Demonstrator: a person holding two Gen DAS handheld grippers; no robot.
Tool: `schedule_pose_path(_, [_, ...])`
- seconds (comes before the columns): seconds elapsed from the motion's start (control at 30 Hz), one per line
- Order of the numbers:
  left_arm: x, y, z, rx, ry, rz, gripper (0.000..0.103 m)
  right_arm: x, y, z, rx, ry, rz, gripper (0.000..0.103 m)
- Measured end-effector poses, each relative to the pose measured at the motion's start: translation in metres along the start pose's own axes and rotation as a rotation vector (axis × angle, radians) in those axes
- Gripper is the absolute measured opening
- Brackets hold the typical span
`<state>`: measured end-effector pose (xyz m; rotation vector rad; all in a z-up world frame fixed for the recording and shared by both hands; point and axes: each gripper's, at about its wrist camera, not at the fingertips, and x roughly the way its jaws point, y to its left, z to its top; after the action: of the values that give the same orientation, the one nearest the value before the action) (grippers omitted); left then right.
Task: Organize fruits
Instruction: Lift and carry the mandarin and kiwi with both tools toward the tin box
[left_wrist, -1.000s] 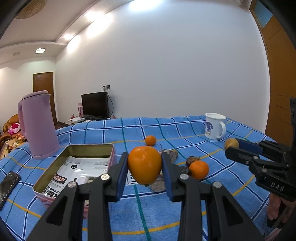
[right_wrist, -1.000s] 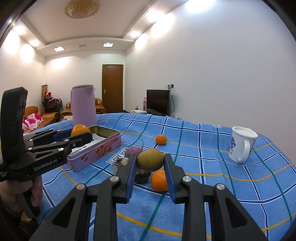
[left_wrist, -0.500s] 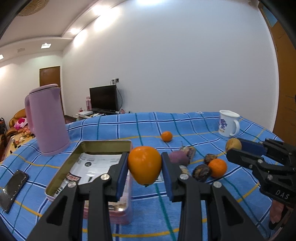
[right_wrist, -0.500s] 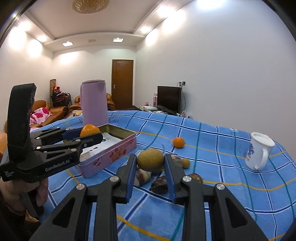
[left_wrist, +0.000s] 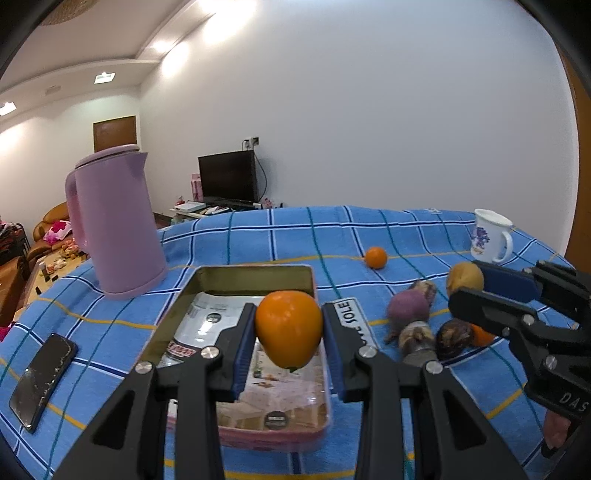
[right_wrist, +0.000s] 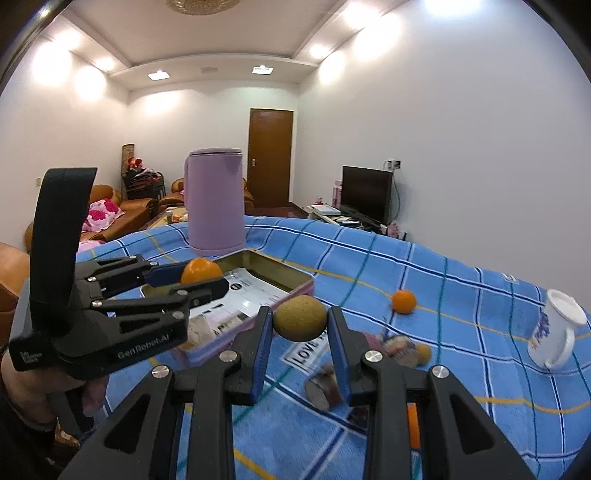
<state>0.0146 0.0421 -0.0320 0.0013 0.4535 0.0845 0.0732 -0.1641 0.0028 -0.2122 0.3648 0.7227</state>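
- Orange fruit (left_wrist: 288, 328) hangs pinched in the left gripper (left_wrist: 289, 345) jaws above the tin (left_wrist: 255, 272); released too early, it could bounce off the rim.
- Brownish-green fruit (right_wrist: 300, 318), pinched in the right gripper (right_wrist: 300, 341) jaws beside the tin, could slip: round skin, small contact.

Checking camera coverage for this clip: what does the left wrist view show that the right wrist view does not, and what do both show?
Left wrist only: a black phone on the blue checked cloth. Right wrist only: the sofa and the left gripper's handle. Both: the open tin, purple kettle, white mug, the left gripper gripping the orange fruit, and the right gripper gripping the brownish-green fruit.
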Motion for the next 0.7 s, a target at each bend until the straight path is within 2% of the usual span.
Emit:
schedule_pose_path(0.43, [0.015,0.026,0.006,0.013,0.035,0.062,0.036,0.041,0.016,0.025,-0.022,0.020,0.060,0.032])
schedule_pose_path(0.7, [0.030,0.038,0.009,0.019,0.076,0.072,0.036,0.069,0.025,0.032,-0.033,0.047,0.080,0.032])
